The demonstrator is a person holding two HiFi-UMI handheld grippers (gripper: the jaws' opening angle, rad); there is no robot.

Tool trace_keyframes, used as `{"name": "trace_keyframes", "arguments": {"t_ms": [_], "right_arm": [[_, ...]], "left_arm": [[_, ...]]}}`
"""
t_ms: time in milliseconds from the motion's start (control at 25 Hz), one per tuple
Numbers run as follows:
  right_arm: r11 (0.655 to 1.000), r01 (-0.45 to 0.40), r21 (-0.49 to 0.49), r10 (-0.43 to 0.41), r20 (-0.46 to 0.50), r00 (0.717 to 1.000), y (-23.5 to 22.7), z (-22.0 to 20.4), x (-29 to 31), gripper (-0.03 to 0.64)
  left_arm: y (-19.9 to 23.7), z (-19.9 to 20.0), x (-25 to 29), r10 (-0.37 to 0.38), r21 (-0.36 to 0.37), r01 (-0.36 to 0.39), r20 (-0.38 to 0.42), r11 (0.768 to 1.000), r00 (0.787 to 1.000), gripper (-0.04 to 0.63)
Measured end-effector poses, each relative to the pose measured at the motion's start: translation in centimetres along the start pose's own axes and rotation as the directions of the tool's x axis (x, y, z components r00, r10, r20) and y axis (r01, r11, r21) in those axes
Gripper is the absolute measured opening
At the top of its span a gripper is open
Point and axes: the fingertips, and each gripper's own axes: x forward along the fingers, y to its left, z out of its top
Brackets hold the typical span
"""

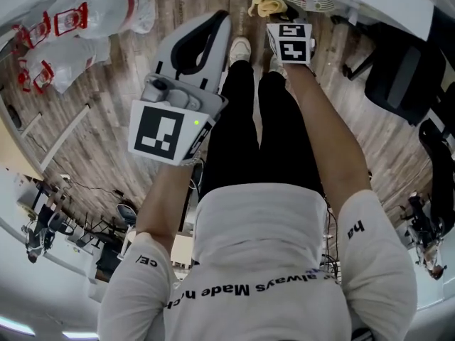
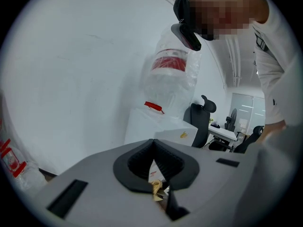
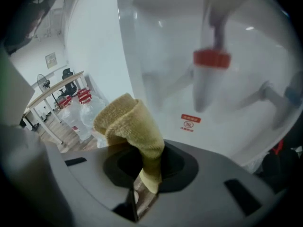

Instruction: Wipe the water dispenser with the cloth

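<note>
Clamping claw: right gripper (image 3: 150, 167), jaws pinched tight on the yellow cloth (image 3: 130, 122), which folds up and over above the tips.
Other claw: left gripper (image 2: 154, 143), jaws pressed together. A tiny yellowish scrap shows low in the slit, no idea what it is.
Cloth spot: right up at the white front of the water dispenser (image 3: 165, 79), left of the red tap (image 3: 211, 59). Can't tell if it's actually touching.
Room to move: open wooden floor (image 1: 99, 119) on the left, bagged water bottles (image 1: 92, 13) well off to that side, office chair (image 1: 402, 69) well apart on the right. A shoe (image 1: 240, 47) sits between the two grippers.
Only in right gripper view: the tap and a small red label (image 3: 189, 122), close up.
Only in left gripper view: the dispenser as a whole white box with a big bottle (image 2: 171, 72) on top, against a bare white wall (image 2: 71, 79).
Only in head view: both grippers at once.
Arms: both stretched forward and down. The right one reaches further out to the dispenser, the left is nearer the legs (image 1: 242, 133), with its marker cube (image 1: 167, 130) facing the camera.
</note>
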Motion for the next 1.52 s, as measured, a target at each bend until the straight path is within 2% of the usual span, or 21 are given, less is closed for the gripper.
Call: {"name": "trace_keyframes", "arguments": {"t_ms": [360, 680, 1080, 1200, 1320, 1520], "right_arm": [[0.999, -0.036, 0.026, 0.033, 0.094, 0.995, 0.2, 2.1, -10.2, 0.067], [0.999, -0.037, 0.013, 0.033, 0.232, 0.972, -1.0, 8.5, -20.8, 0.067], [0.999, 0.011, -0.042, 0.006, 0.37, 0.929, -3.1, 17.0, -32.3, 0.067], [0.998, 0.029, -0.049, -0.007, 0.401, 0.916, -3.3, 19.0, -35.1, 0.067], [0.998, 0.041, -0.054, -0.014, 0.428, 0.904, -3.3, 21.0, -37.5, 0.067], [0.995, 0.061, -0.074, -0.019, 0.469, 0.883, -3.9, 23.8, -41.4, 0.067]], "left_arm": [[-2.1, 2.8, -0.5, -0.001, 0.019, 0.001, 0.018, 1.0, 1.0, 0.018], [-4.1, 7.7, -1.6, 0.0, 0.043, -0.003, 0.072, 0.999, 0.997, 0.019], [-7.2, 13.4, -3.4, 0.042, 0.082, -0.05, 0.095, 0.995, 0.995, 0.018], [-8.1, 15.1, -4.1, 0.028, 0.076, -0.035, 0.102, 0.997, 0.994, 0.018], [-9.1, 16.7, -4.7, -0.023, 0.069, 0.016, 0.099, 0.997, 0.995, 0.02], [-11.2, 19.2, -4.9, -0.079, 0.124, 0.066, 0.099, 0.99, 0.992, 0.02]]}}
